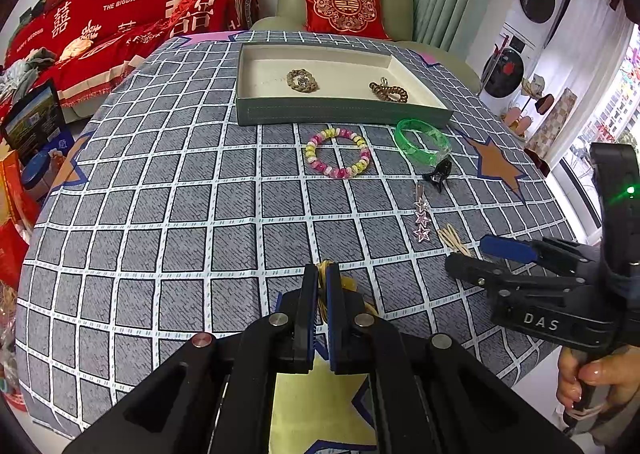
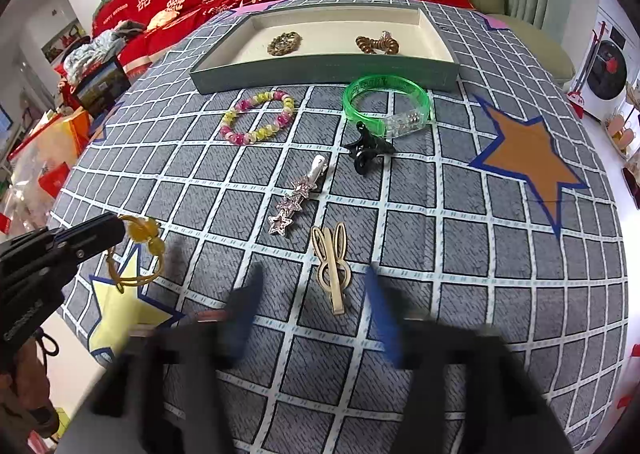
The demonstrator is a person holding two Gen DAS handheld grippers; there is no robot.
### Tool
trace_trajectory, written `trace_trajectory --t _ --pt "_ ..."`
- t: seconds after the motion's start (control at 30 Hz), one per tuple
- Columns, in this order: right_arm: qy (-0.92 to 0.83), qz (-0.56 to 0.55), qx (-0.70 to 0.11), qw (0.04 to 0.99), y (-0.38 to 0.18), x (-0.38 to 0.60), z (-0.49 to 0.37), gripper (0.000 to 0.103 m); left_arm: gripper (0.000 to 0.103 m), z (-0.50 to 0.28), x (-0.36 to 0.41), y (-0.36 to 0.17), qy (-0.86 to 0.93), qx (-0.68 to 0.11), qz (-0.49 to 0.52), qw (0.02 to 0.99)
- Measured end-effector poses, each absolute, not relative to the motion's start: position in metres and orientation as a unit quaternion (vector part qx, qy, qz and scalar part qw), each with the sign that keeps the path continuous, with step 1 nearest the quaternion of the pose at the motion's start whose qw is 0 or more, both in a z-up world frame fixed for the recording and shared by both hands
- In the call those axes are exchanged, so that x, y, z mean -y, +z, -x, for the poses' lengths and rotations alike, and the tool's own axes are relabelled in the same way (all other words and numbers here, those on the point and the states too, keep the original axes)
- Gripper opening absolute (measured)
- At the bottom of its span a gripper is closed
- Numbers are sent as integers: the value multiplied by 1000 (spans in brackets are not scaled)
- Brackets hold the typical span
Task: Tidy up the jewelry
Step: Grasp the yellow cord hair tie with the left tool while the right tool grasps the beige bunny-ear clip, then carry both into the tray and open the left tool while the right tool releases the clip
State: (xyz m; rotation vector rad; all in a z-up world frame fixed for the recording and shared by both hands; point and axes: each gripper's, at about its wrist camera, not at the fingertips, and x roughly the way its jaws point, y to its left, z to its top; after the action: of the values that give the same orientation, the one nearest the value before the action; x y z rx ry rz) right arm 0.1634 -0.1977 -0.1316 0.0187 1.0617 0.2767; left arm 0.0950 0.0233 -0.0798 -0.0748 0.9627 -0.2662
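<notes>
Left wrist view: left gripper (image 1: 322, 274) closed on a yellow hair tie (image 1: 347, 286), low over the tabletop (image 1: 160, 213) near its front edge, loop trailing onto the cloth. Right wrist view: right gripper (image 2: 312, 286) spread open, blurred, fingers either side of a beige rabbit clip (image 2: 332, 270) lying flat, not touching it. Beyond, well apart from both: tray (image 2: 320, 71) at the far side, already holding two brown coiled ties (image 2: 285, 42); just in front of it a beaded bracelet (image 2: 256, 118) and a green bangle (image 2: 386, 103), then a black claw clip (image 2: 366, 151) and a star clip (image 2: 294, 195). Likely risks: thin tie slipping from the pinch during the carry to the tray, since only a strand seems caught; trailing loop snagging the cloth; flat clip skidding away or pinching fabric if closed on too low; two grippers crossing paths toward the same tray.
</notes>
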Motion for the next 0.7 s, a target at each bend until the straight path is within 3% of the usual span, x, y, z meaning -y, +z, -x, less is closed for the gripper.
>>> trace_trajectory --t 0.07,0.17,0.2,0.23,0.27,0.7 --pt "136 -11 -512 848 -135 197 -165 60 15 -95 -24 -80 -127 -462 35 877" --pt "127 11 -513 849 -138 191 -166 49 15 -95 -24 -80 -128 -462 37 877" --pt "120 29 -512 850 -139 188 -165 41 15 -95 -24 -80 -128 -463 37 877" --pt "116 42 -511 851 -139 185 -164 25 15 -94 -23 -80 -128 -462 36 877" --pt "115 48 -509 852 -139 184 -163 18 15 -94 -23 -79 -129 -461 36 877" --pt "137 -53 -491 859 -111 220 -163 18 15 -100 -27 -59 -133 -445 44 884"
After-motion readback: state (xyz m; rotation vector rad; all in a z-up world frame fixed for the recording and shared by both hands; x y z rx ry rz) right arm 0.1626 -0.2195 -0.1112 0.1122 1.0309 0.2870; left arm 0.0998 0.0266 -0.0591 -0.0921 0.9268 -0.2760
